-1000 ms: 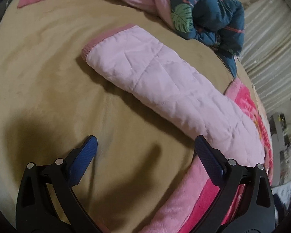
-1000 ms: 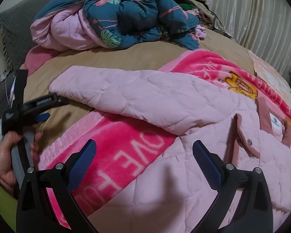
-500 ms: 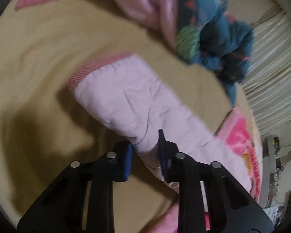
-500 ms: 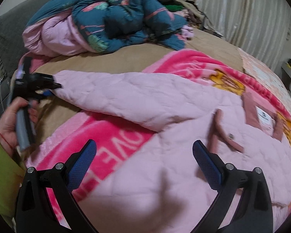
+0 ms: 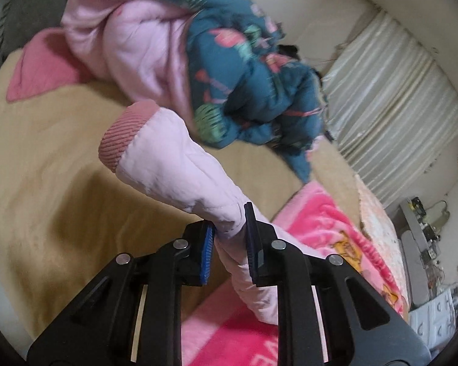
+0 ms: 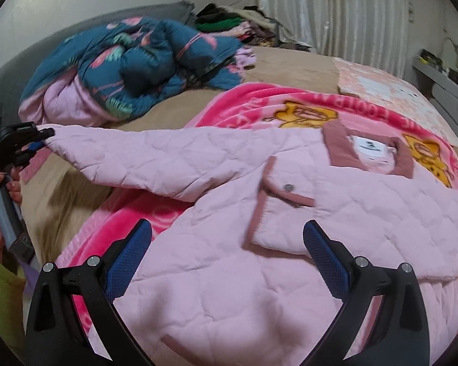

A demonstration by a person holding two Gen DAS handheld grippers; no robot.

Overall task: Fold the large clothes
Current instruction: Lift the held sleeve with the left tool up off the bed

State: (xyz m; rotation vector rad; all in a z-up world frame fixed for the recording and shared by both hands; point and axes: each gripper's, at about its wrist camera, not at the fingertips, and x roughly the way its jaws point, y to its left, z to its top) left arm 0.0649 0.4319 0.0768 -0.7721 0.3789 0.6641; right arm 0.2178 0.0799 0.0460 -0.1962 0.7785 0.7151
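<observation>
Where pinched, sleeve (image 5: pixel 180 170) inside left hand-held gripper (image 5: pixel 229 238).

The jacket (image 6: pixel 290 213) lay spread on the blanket (image 6: pixel 259 103), which covered the near part of the bed (image 6: pixel 290 64). Its sleeve (image 6: pixel 143 155) extended left, off the blanket, to the left gripper (image 5: pixel 229 238). The bundled quilt (image 6: pixel 143 58) sat behind it. The right gripper (image 6: pixel 227 259) hung above the jacket's body.

The quilt (image 5: pixel 244 70) is blurring in the left wrist view. The jacket's (image 6: pixel 259 274) near hem is running off the bottom edge. The far clothes pile (image 6: pixel 229 21) is showing too small to sort out.
</observation>
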